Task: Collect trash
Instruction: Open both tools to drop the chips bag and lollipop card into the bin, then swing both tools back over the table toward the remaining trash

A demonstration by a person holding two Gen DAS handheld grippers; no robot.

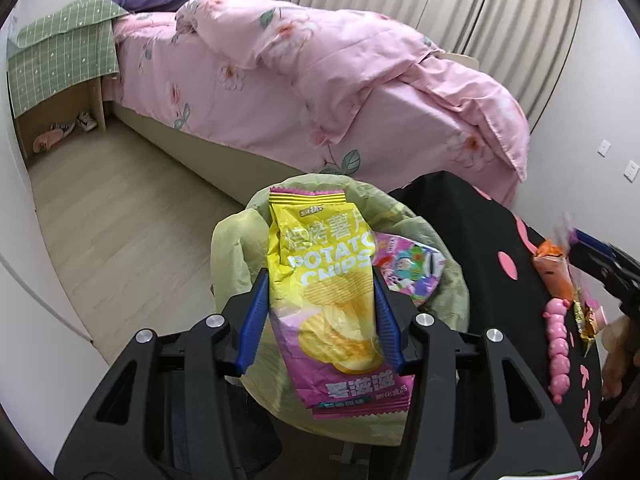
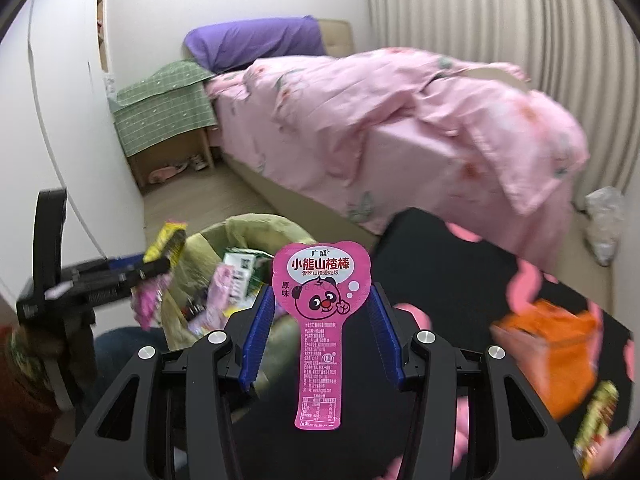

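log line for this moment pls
left tool: shut on chips bag over bin | right tool: shut on pink wrapper

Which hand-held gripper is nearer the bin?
Left. Left hand-held gripper holds the chips bag right over the bin; right hand-held gripper is beside it, over the black table.

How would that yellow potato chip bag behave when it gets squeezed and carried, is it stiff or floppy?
Probably floppy: the potato chip bag is creased and wrinkled between the left gripper's pads. It looks flattened, so it is likely empty and very light. The glossy film may be slippery, yet it stays upright over the trash bin, so the grip seems enough.
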